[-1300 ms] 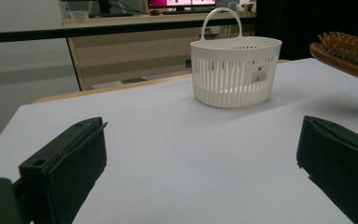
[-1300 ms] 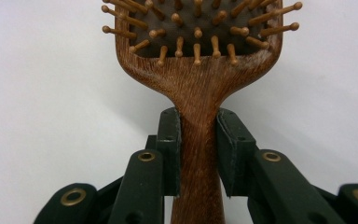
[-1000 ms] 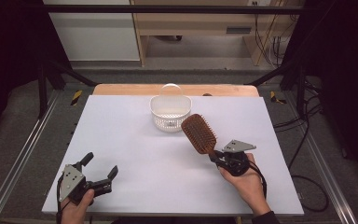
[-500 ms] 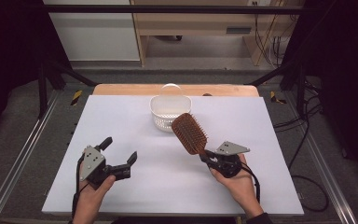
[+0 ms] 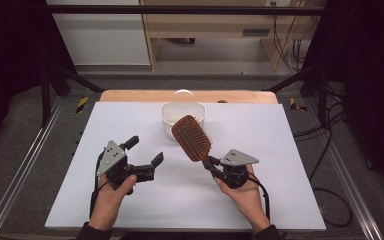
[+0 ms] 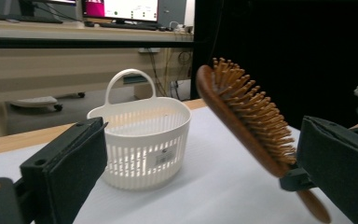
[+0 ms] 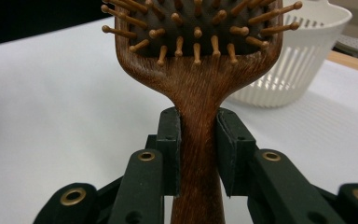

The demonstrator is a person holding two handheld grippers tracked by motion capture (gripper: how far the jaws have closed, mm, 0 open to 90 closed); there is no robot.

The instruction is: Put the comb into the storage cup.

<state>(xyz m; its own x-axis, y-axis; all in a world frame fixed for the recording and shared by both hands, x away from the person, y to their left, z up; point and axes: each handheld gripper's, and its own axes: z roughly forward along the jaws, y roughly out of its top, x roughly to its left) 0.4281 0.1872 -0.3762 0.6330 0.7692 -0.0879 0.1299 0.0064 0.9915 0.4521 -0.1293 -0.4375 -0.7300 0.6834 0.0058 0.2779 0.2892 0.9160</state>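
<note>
Nearest the lower edge of the high view, two forearms entering from 6 o'clock, each hand bearing a two-jaw tool. At about 8 o'clock from the table's middle, left gripper (image 5: 142, 156), jaws spread wide apart with nothing between them, aimed toward 2 o'clock; in the left gripper view both black pads framing basket and brush without contact. At about 5 o'clock from the middle, right gripper (image 5: 211, 166), jaws clamped on the neck of the wooden handle, as confirmed in the right gripper view (image 7: 198, 154) with a pad pressed flat on either side. Wooden paddle hairbrush (image 5: 191, 138) raised off the surface, tilted, head directed toward 11 o'clock, bristles facing up and toward the camera; same hairbrush in the left gripper view (image 6: 242, 116) leaning with bristles toward the upper right. Beyond, at 12 o'clock, white slatted basket (image 5: 170, 114) with loop handle, upright on the white table sheet (image 5: 290, 150), the brush head overlapping its near rim in the picture; contact not discernible. Farthest, wooden strip (image 5: 130, 96) along the table's far edge.
</note>
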